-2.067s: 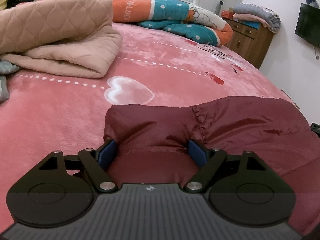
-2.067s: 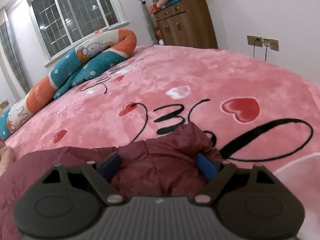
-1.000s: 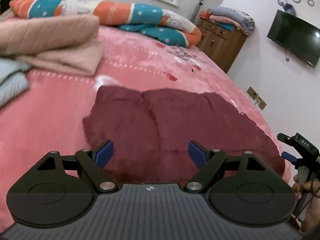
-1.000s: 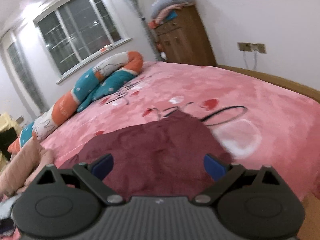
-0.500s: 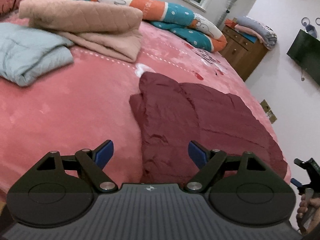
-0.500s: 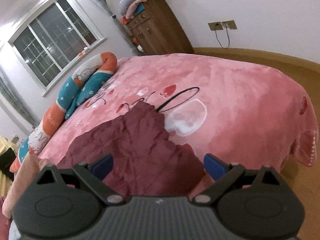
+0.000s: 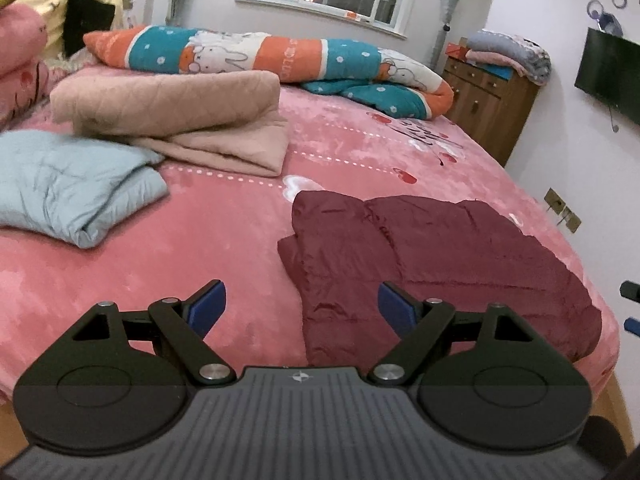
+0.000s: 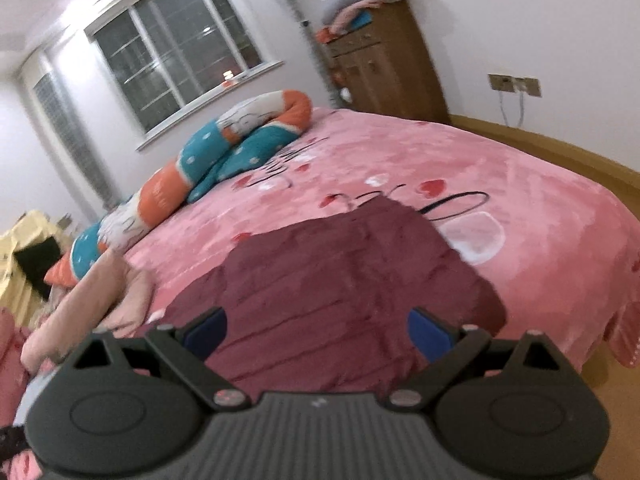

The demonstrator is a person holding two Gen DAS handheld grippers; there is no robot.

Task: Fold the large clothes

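Observation:
A dark red puffy jacket (image 7: 432, 256) lies folded flat on the pink bed (image 7: 160, 264), near its front right edge. My left gripper (image 7: 302, 306) hovers open above the bed's near edge, just short of the jacket's left front corner, holding nothing. In the right wrist view the same jacket (image 8: 344, 280) spreads out ahead of my right gripper (image 8: 318, 330), which is open and empty, held back above the garment's near edge. A small part of the other gripper (image 7: 631, 308) shows at the far right of the left wrist view.
A folded light blue quilt (image 7: 68, 192) and a folded beige quilt (image 7: 176, 120) lie at the left of the bed. A long rolled orange and teal blanket (image 7: 280, 60) runs along the back. A wooden cabinet (image 7: 488, 108) stands at the right, by wall sockets (image 8: 514, 84).
Both grippers have let go of the jacket and pulled back and up from it. The jacket now lies folded on the bed, and more of the room is in sight.

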